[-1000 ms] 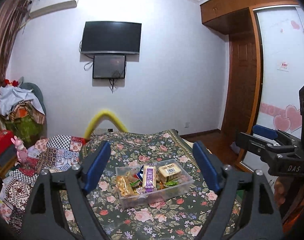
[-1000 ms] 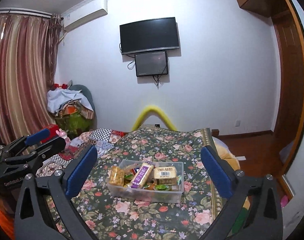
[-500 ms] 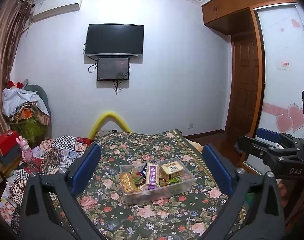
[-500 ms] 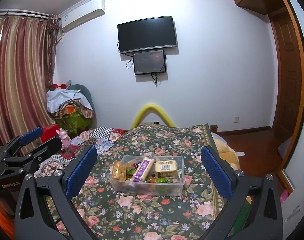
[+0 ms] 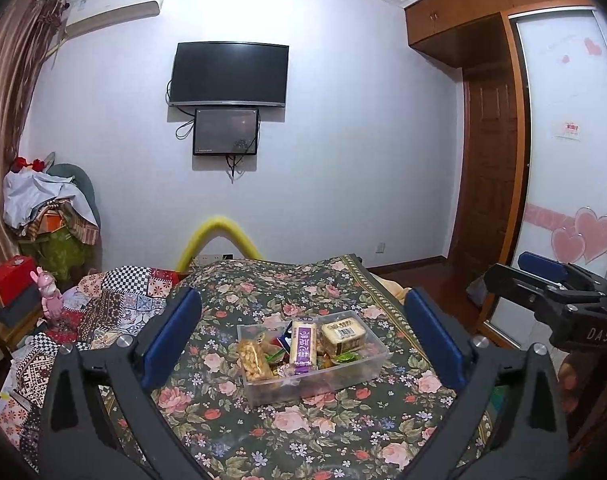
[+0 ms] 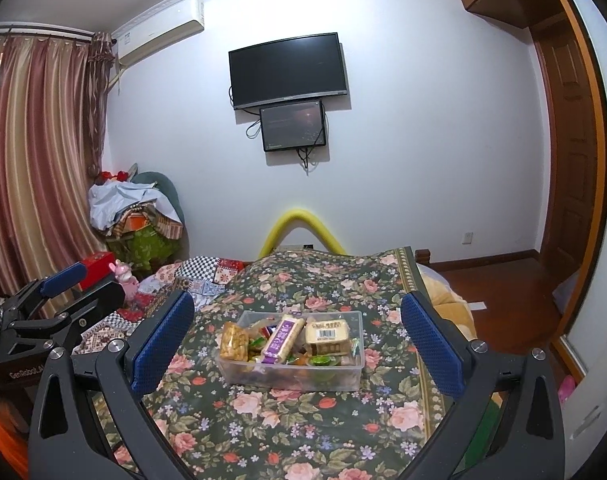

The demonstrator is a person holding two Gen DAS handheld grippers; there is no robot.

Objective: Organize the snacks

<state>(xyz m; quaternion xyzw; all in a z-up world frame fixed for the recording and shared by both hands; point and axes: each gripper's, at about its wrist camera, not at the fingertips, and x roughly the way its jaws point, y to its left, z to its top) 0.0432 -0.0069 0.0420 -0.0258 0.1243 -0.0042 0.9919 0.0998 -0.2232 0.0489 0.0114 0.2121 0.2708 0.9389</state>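
Note:
A clear plastic box (image 5: 377, 360) (image 6: 355, 376) sits on the floral bedspread. It holds several snacks: a purple bar (image 5: 304, 344) (image 6: 282, 340), a tan packet with a barcode (image 5: 343, 334) (image 6: 328, 336), an orange bag of puffs (image 5: 254, 360) (image 6: 233, 340) and small sweets. My left gripper (image 5: 309, 340) is open and empty, well back from the box. My right gripper (image 6: 297, 340) is open and empty, also back from the box. Each gripper shows at the edge of the other's view.
The floral bedspread (image 5: 303, 432) (image 6: 303, 432) covers the bed. A patchwork quilt (image 5: 115, 300) lies at its left. A pink toy (image 5: 47, 292) and a red box (image 5: 7, 280) stand further left. Wooden floor and a wardrobe (image 5: 491, 200) are at the right.
Both grippers have pulled back and up a little, so the box sits lower and slightly farther in view. The left gripper's jaws have opened wider. The snacks have not moved.

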